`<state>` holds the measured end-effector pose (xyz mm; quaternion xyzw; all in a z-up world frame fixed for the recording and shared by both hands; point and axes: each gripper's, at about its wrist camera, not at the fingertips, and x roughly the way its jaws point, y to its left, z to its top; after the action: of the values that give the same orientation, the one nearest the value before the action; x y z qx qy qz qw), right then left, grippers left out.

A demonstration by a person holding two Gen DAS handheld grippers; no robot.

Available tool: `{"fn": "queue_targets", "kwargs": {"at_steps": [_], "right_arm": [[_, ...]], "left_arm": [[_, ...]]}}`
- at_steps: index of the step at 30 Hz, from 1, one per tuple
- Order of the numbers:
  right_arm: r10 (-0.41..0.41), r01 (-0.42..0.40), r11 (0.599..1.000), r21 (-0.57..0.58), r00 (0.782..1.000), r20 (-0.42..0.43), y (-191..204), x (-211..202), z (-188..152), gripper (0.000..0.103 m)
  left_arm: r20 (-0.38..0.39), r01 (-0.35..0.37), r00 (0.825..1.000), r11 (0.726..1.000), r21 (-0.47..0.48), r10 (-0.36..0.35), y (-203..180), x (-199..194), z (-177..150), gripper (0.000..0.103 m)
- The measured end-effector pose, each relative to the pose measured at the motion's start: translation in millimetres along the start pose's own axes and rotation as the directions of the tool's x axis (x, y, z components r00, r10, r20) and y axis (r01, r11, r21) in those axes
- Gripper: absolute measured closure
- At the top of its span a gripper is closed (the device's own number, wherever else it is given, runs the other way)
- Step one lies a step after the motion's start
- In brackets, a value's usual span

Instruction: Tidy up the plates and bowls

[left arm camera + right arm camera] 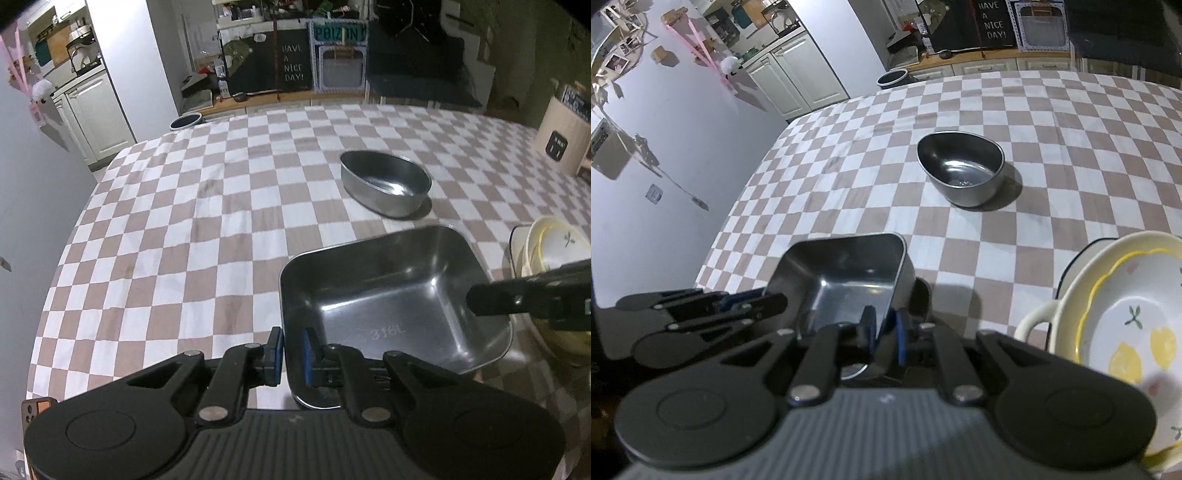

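Both claws, left claw (291, 356) and right claw (884, 334), are pinching opposite walls of the square steel dish (395, 299), apparently keeping it level beside the ceramic stack (1123, 314).

A home kitchen and dining corner is showing here; a table (184, 229) is wearing a brown-and-white checked cloth (1052, 147); white cupboards (94, 110) are standing in a side room with a sink tap (75, 55) and pots above them; a wooden counter (979, 59) is running behind the table, carrying a dark sign (291, 62) reading "HAVE A NICE DAY!"; photos (617, 62) are hanging on the pale wall; a bin (185, 121) is sitting on the floor beside the table; steel bowls (962, 168) and flowered plates (1126, 332) are lying on the cloth.
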<state>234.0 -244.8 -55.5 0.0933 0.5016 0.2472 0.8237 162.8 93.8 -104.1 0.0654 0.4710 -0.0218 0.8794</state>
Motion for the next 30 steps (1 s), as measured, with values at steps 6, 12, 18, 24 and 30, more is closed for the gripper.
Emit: {"fn": "queue_targets", "kwargs": {"at_steps": [6,12,18,24,30], "right_arm": [[0.014,-0.014,1.0,-0.026,1.0,-0.01,6.0,1.9,-1.0,0.086],[0.015,-0.016,0.999,-0.052,1.0,-0.019,6.8,2.1,-1.1,0.086],[-0.002,0.0,0.998,-0.066,0.999,-0.04,0.3,5.3,-1.4,0.086],[-0.024,0.018,0.996,-0.083,0.997,-0.069,-2.5,13.1,-3.3,0.086],[-0.039,0.029,0.994,-0.108,0.995,-0.092,-3.1,21.1,-4.5,0.086]], "left_arm": [[-0.024,-0.013,1.0,1.0,0.01,0.013,-0.3,5.5,-0.6,0.086],[-0.041,-0.015,0.999,1.0,0.027,0.016,-1.8,11.1,-2.2,0.085],[-0.033,0.002,0.999,0.999,0.045,0.0,-4.3,14.0,-2.5,0.085],[-0.036,0.009,0.999,0.999,0.054,-0.007,-4.8,16.3,-2.3,0.085],[-0.045,0.026,0.999,0.998,0.048,-0.024,-3.1,19.1,-3.1,0.085]]}}
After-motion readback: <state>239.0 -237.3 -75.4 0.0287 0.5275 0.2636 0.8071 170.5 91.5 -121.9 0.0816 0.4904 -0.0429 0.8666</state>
